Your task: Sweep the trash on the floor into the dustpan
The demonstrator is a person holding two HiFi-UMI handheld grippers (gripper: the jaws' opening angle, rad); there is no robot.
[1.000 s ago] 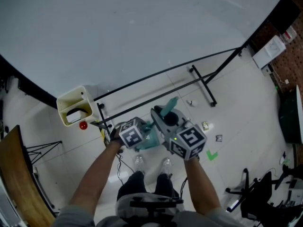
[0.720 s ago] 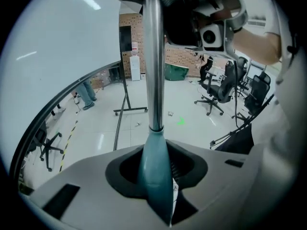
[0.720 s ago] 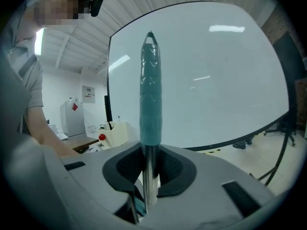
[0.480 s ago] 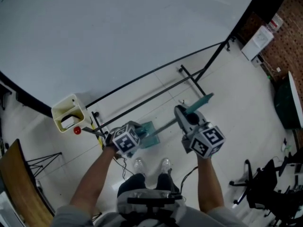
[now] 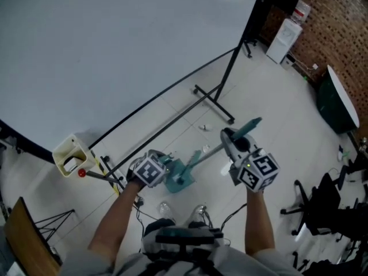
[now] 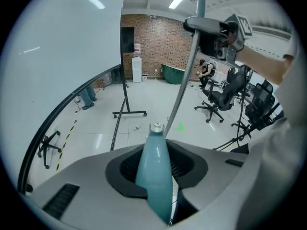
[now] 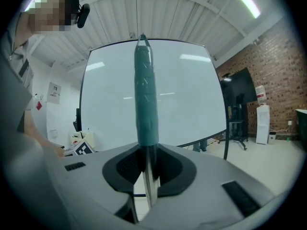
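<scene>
The left gripper (image 5: 163, 173) has its jaws clamped tight on the teal handle (image 6: 154, 176) of the dustpan (image 5: 179, 178), which shows above the pale floor (image 5: 276, 96) just ahead of the person's shoes (image 5: 200, 213). Beside the dustpan, the broom (image 5: 206, 154) slants up to the right gripper (image 5: 230, 141). This gripper's jaws are nearly together, pinching the metal rod (image 7: 149, 186) just below the teal grip (image 7: 145, 104). A small scrap of trash (image 5: 202, 127) lies on the floor farther out, near the foot of a black stand (image 5: 214, 104) and well apart from the dustpan.
</scene>
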